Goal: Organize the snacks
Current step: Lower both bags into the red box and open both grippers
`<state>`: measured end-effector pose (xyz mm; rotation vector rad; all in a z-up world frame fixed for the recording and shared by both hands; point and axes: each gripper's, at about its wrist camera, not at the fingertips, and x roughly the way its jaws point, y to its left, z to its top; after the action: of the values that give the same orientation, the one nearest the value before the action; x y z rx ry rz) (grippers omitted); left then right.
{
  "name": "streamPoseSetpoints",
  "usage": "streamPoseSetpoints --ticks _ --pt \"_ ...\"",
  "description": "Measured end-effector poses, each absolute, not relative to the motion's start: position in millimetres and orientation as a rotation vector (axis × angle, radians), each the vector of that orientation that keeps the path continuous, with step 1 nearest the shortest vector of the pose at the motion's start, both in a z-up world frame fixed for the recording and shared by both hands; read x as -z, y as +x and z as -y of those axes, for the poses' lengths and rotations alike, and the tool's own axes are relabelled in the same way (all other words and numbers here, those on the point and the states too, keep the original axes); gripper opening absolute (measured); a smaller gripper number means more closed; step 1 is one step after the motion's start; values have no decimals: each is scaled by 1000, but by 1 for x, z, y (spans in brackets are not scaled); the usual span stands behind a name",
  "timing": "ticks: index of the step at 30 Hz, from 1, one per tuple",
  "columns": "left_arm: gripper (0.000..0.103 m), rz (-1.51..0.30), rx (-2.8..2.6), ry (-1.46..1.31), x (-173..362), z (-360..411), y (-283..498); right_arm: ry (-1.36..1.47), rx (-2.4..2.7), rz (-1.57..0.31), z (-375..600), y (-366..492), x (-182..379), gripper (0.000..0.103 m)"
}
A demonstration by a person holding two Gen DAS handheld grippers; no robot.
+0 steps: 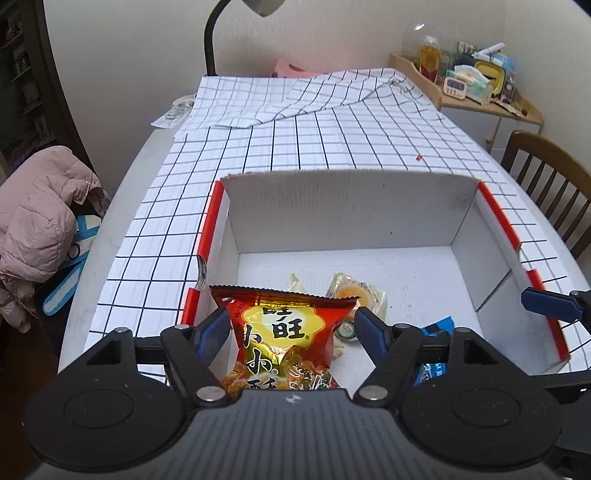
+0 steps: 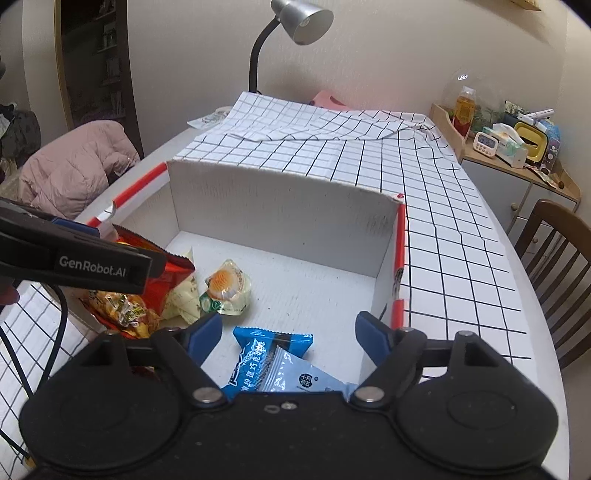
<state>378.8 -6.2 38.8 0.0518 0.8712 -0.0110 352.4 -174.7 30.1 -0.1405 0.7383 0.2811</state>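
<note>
A white cardboard box (image 1: 343, 210) with red edges stands open on the checked tablecloth. My left gripper (image 1: 291, 321) is over its near left corner. A red snack bag (image 1: 288, 332) stands between its blue pads, which do not visibly press on it. My right gripper (image 2: 290, 328) is open over the box's near right side, with a blue packet (image 2: 273, 354) lying between its fingers and gaps on both sides. A clear-wrapped yolk pastry (image 2: 225, 284) and a pale packet (image 2: 184, 291) lie on the box floor. The left gripper's finger (image 2: 92, 258) crosses the right wrist view.
A loose checked cloth (image 1: 314, 96) lies bunched at the table's far end, by a gooseneck lamp (image 2: 295, 22). A wooden chair (image 1: 546, 184) stands at the right. A cluttered shelf (image 1: 476, 85) is behind it. A pink jacket (image 1: 37, 218) hangs at the left.
</note>
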Motion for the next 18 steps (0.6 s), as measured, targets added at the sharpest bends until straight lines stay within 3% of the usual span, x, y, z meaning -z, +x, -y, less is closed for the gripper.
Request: streamPoseSetpoints --ticks 18 --pt "74 -779 43 26 -78 10 334 -83 -311 -655 194 308 -69 89"
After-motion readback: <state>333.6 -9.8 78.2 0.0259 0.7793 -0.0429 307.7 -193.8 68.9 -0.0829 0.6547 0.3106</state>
